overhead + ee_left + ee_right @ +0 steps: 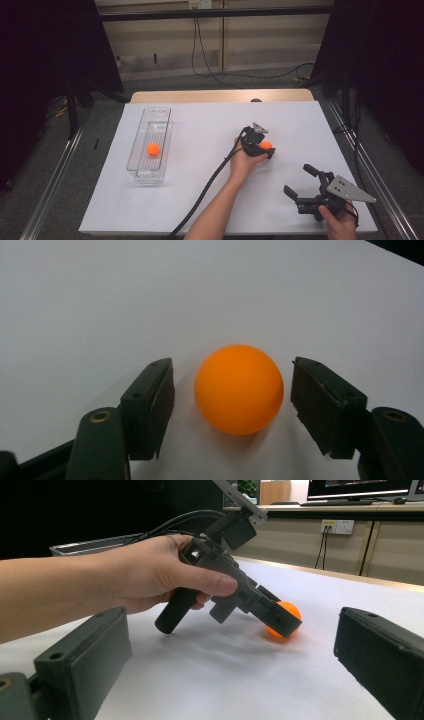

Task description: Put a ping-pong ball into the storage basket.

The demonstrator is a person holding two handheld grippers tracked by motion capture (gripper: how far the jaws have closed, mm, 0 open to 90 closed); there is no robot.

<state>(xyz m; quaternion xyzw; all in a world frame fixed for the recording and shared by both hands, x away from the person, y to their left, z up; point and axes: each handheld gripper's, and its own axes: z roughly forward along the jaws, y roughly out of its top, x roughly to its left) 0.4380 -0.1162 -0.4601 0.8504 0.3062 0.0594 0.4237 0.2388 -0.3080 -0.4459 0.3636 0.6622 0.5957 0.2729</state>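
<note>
The left hand-held gripper (232, 405) stood with its jaws apart on either side of the orange ball (239, 388), not yet touching it; the ball lay on the white worktop (210, 185); at five o'clock, the right hand-held gripper (300, 181) gaped empty.

A: From where does the high view look?
B: From above the near edge, forward and down over the whole table (200, 200).
A: The gripper views?
B: Low and close; all three share the orange ball (239, 389).
</note>
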